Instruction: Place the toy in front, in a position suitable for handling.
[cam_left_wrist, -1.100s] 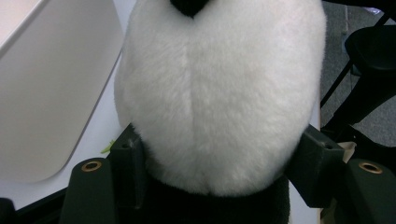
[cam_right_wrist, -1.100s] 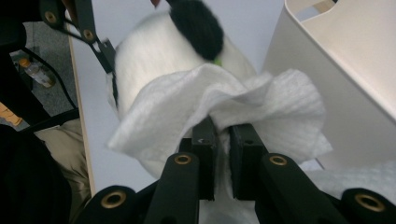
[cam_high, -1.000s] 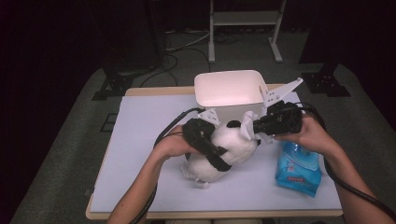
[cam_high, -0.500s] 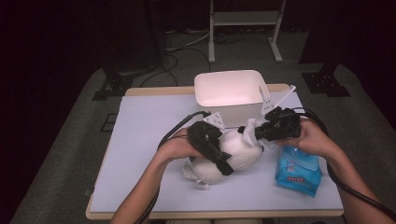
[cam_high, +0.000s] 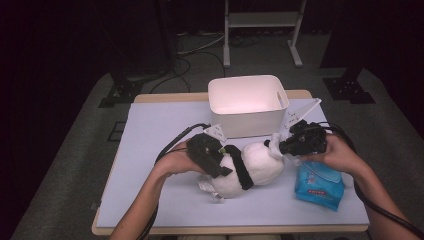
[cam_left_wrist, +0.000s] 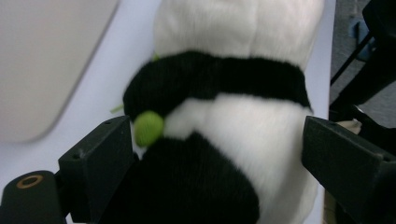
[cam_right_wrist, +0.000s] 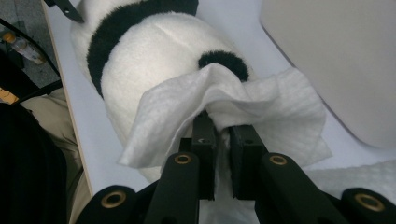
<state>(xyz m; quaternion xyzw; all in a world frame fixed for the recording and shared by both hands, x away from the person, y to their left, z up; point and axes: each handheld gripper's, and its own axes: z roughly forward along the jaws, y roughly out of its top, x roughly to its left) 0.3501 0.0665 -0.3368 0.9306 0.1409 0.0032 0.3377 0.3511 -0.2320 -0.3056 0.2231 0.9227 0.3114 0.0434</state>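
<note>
While the left gripper (cam_left_wrist: 215, 154) stands with its jaws spread either side of the plush panda (cam_high: 250, 167), having just been opening, its pads do not press the fur. The right gripper (cam_right_wrist: 223, 126) is clamped on a white wipe (cam_right_wrist: 261, 100) laid against the panda's head, hiding the face. Just behind stands the white bin (cam_high: 247, 100); the blue wipe pack (cam_high: 318, 186) lies beside the right hand, near the table's (cam_high: 150, 150) front edge.

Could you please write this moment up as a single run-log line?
left claw: jaws just opening, astride black-and-white plush panda | right claw: shut on white wipe, against panda | white plastic bin: behind
</note>
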